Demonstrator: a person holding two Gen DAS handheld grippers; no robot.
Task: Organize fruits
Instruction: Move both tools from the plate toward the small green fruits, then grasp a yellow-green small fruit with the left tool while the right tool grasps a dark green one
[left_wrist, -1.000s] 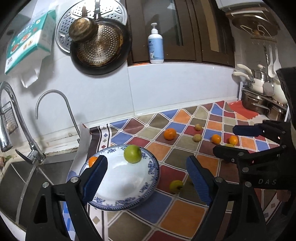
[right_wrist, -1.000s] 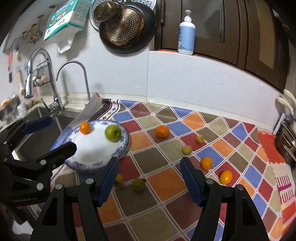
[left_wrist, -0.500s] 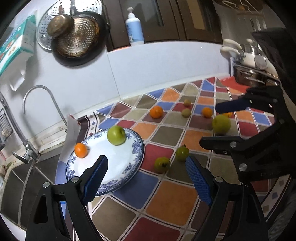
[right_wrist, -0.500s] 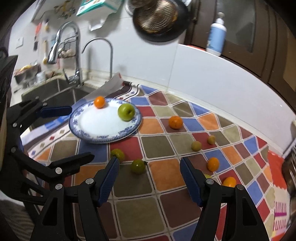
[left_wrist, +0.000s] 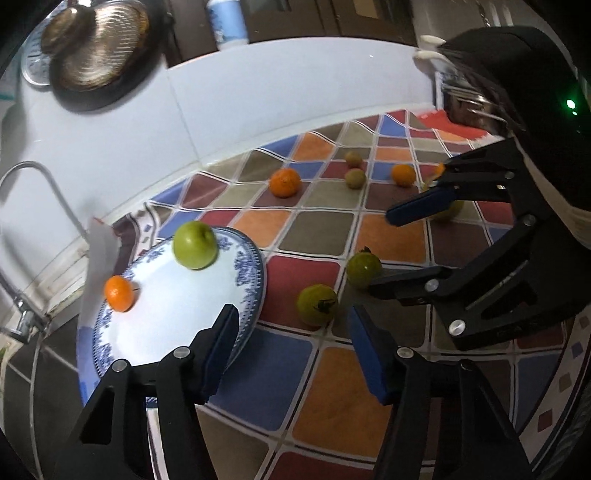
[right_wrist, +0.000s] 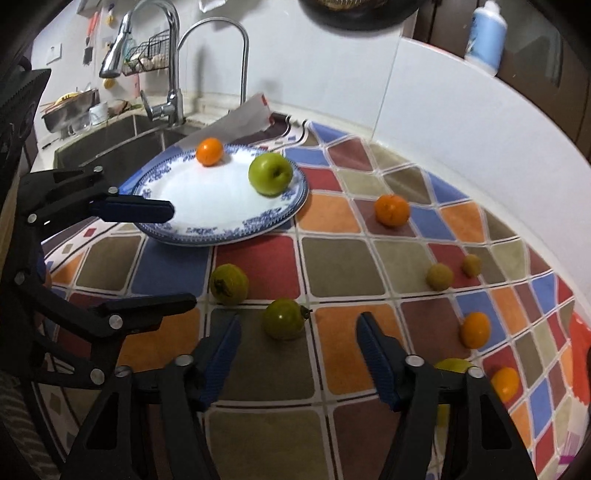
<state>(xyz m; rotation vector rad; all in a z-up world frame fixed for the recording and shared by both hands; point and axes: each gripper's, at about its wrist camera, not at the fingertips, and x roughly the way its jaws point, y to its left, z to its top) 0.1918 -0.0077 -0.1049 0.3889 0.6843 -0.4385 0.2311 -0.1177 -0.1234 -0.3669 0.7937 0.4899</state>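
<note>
Claw first: our left claw (left_wrist: 291, 343) and our right claw (right_wrist: 297, 343) each stand partly open with nothing between the pads, and both have just been closing down from a wider spread, which we read as sizing the gap to small fruit. Each points steeply down at one of two small green fruits lying side by side on the bench (right_wrist: 343, 262), just in front of the plate (right_wrist: 177, 236): the left at the nearer green fruit (left_wrist: 317, 304), the right at the other green fruit (right_wrist: 284, 319). Neither fruit is touched yet. We judge the plan to be a paired pick, both going to the plate, where a green apple (right_wrist: 269, 179) and a small orange (right_wrist: 209, 151) already sit near the far rim; that leaves the near part of the plate bare for more. Other fruit lies scattered well apart across the patterned mat: a larger orange (right_wrist: 392, 209), two small brownish fruits (right_wrist: 439, 276), and more small oranges toward the right edge. The left view shows the right claw from the side, its blue pads hanging above the mat beside the second green fruit. Only the right view shows the sink (right_wrist: 110, 144) and tap beyond the plate, and a yellow-green fruit (right_wrist: 452, 365) half hidden behind its own right finger.
</note>
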